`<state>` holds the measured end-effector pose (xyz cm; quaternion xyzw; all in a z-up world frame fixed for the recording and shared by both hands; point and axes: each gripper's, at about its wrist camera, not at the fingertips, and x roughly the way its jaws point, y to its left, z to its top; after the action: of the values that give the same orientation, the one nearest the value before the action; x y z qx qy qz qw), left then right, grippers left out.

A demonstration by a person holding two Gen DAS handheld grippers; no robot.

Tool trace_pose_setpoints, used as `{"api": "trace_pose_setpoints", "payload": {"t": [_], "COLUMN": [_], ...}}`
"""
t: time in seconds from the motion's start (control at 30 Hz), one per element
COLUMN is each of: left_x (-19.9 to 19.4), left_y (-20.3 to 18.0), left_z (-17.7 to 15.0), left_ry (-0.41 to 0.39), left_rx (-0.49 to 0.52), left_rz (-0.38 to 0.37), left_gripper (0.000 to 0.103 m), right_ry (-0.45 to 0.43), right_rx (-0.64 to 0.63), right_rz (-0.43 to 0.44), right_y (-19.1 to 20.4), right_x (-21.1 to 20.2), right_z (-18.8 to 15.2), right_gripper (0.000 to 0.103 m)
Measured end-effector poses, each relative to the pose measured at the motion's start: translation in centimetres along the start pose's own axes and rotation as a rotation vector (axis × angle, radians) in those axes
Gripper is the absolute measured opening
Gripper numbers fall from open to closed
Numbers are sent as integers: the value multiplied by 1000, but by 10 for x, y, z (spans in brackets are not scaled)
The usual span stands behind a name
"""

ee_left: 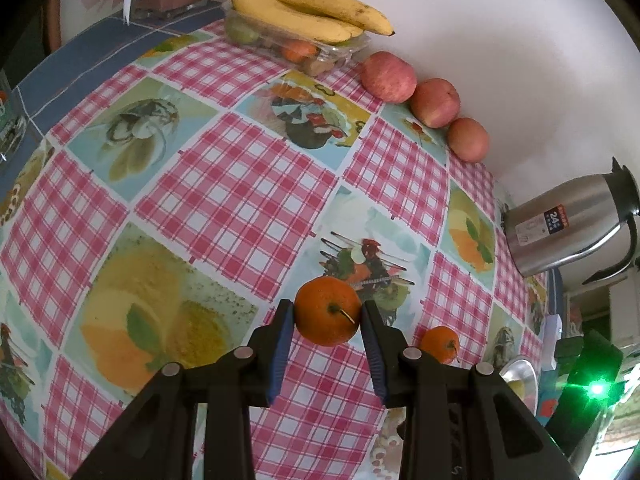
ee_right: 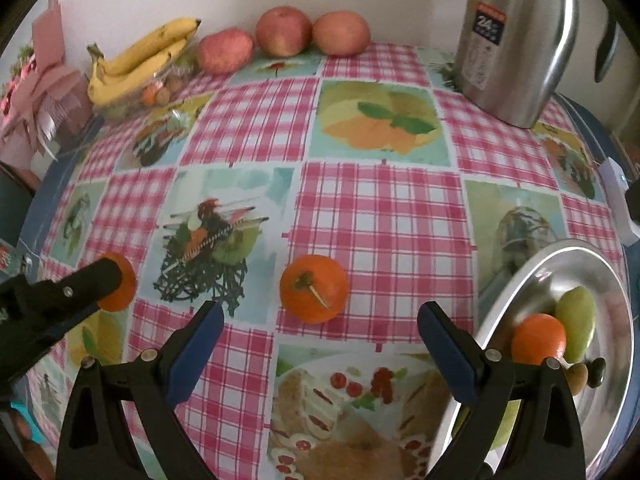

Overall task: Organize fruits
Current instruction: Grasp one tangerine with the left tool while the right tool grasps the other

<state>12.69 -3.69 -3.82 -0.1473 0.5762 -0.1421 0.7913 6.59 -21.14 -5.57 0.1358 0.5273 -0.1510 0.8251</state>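
Observation:
My left gripper (ee_left: 328, 312) is shut on an orange (ee_left: 327, 311), its blue pads touching both sides; the same orange shows in the right wrist view (ee_right: 122, 286) behind the left gripper's finger. A second orange (ee_right: 313, 289) lies on the checked tablecloth just ahead of my open, empty right gripper (ee_right: 320, 316); it also shows in the left wrist view (ee_left: 440, 344). A metal bowl (ee_right: 532, 276) at the right holds an orange (ee_right: 538, 338), a green pear (ee_right: 576, 322) and a small brown fruit.
Three apples (ee_right: 282, 30) line the back wall. Bananas (ee_right: 140, 58) lie on a clear plastic fruit box (ee_left: 320, 54) at the back left. A steel thermos jug (ee_right: 516, 40) stands back right. A pink gift bag (ee_right: 44, 92) is far left.

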Motion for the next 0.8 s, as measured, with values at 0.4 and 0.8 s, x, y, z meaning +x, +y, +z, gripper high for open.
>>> {"api": "trace_pose_setpoints", "payload": {"t": [0.4,0.8], "left_x": [5,1], "left_y": [1,1], "left_z": [1,1], "left_ry": [13,13], "left_rx": [-9,-6], "left_rz": [-3,-14], "left_gripper": [36,36], "right_ry": [-34,-53], "right_rx": [-57,-14], "right_rz": [-22,24], "right_y": [9,2], "right_x": [12,0], "right_z": [2,1], "right_gripper": [54,38]}}
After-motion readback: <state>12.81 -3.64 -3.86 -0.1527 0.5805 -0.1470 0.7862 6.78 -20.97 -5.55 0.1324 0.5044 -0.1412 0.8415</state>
